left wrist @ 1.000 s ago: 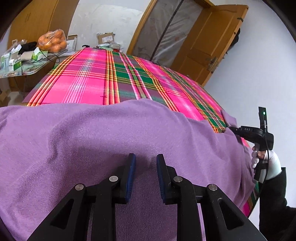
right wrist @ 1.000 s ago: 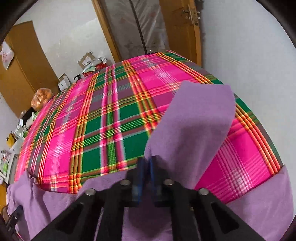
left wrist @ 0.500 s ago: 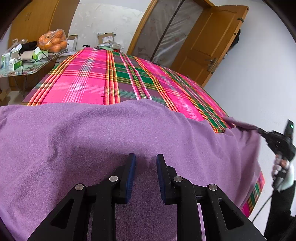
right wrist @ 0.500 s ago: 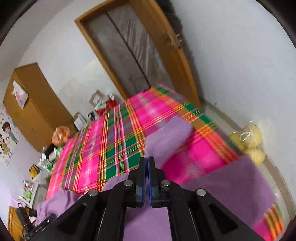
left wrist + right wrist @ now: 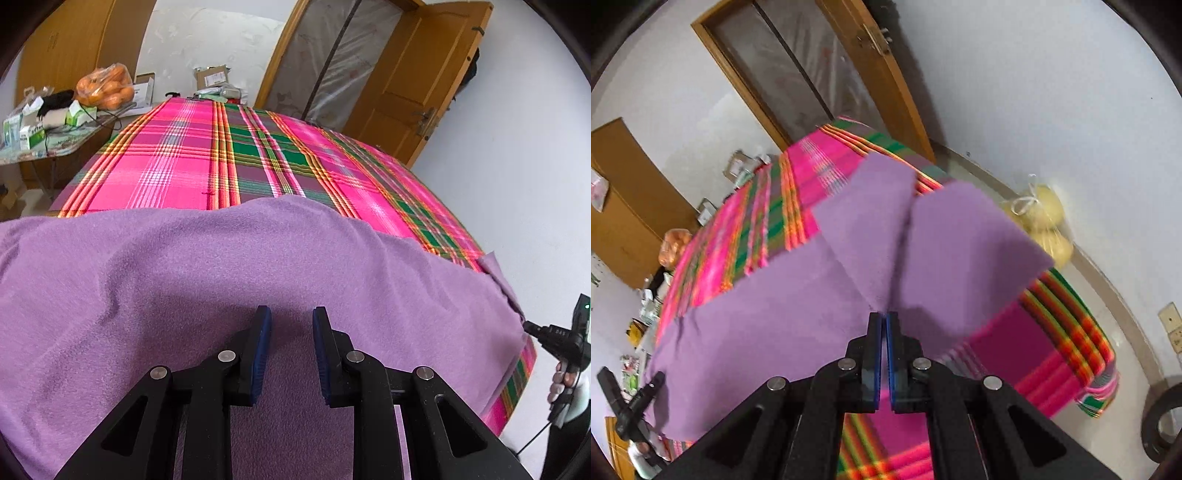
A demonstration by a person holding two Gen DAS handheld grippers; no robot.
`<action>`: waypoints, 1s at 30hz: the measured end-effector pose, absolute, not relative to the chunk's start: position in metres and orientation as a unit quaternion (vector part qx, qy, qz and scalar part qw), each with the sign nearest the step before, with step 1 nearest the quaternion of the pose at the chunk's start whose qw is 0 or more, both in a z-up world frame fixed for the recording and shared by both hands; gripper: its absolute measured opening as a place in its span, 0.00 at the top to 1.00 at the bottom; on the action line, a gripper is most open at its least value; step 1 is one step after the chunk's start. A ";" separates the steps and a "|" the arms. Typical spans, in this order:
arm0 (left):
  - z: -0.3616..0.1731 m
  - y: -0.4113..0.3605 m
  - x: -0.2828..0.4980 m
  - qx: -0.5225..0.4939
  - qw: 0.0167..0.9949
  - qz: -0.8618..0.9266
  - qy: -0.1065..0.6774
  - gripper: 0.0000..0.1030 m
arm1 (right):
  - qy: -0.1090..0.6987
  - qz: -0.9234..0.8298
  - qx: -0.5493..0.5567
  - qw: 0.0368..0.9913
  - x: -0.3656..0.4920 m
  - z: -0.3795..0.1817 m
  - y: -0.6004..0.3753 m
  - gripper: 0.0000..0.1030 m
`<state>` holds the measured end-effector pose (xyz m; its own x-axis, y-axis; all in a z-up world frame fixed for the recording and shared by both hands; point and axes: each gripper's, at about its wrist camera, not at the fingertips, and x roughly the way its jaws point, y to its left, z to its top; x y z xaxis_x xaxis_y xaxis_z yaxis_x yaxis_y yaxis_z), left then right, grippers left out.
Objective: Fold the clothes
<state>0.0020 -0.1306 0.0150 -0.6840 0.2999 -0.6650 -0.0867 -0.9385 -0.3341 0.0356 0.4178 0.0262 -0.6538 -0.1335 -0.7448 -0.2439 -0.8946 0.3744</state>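
Note:
A purple fleece garment (image 5: 221,280) lies across the near end of a bed with a pink and green plaid cover (image 5: 229,162). My left gripper (image 5: 290,328) sits low on it, its blue pads a little apart with a thick fold of the cloth filling the gap. In the right wrist view it shows at the garment's far left end (image 5: 659,376). My right gripper (image 5: 885,317) is shut on the garment (image 5: 775,317) where two flaps of it rise and meet. In the left wrist view it is at the bed's right edge (image 5: 526,325), held by a gloved hand (image 5: 565,384).
A side table (image 5: 55,142) with boxes and a bag of oranges (image 5: 105,86) stands left of the bed. A wooden door (image 5: 417,85) is behind it, and a white wall runs along its right side. A bag of yellow fruit (image 5: 1045,221) lies on the floor there.
The right gripper has moved outward and down past the bed's right edge, drawing the purple garment's right end with it. The left gripper and the cloth under it have stayed put.

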 end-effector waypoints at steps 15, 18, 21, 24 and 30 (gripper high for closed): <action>0.039 -0.002 0.019 -0.361 0.290 0.886 -0.022 0.56 | 0.142 0.903 -0.406 0.013 0.015 0.024 0.394 0.69; 0.044 0.035 0.029 -0.353 0.334 0.874 0.015 0.56 | 0.158 0.905 -0.394 0.009 0.014 0.025 0.399 0.80; 0.043 0.064 0.035 -0.354 0.362 0.861 0.045 0.56 | 0.176 0.909 -0.378 0.002 0.014 0.031 0.405 0.95; 0.040 0.081 0.040 -0.358 0.379 0.851 0.066 0.56 | 0.199 0.912 -0.358 -0.008 0.020 0.039 0.414 0.95; 0.026 0.110 0.044 -0.374 0.392 0.834 0.105 0.56 | 0.242 0.910 -0.336 -0.034 0.028 0.051 0.423 0.95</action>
<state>0.0439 0.1100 0.0257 -0.4117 0.5754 -0.7067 -0.7329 -0.6700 -0.1185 0.0277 0.4233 0.0505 -0.7721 -0.2247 -0.5944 -0.1003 -0.8806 0.4632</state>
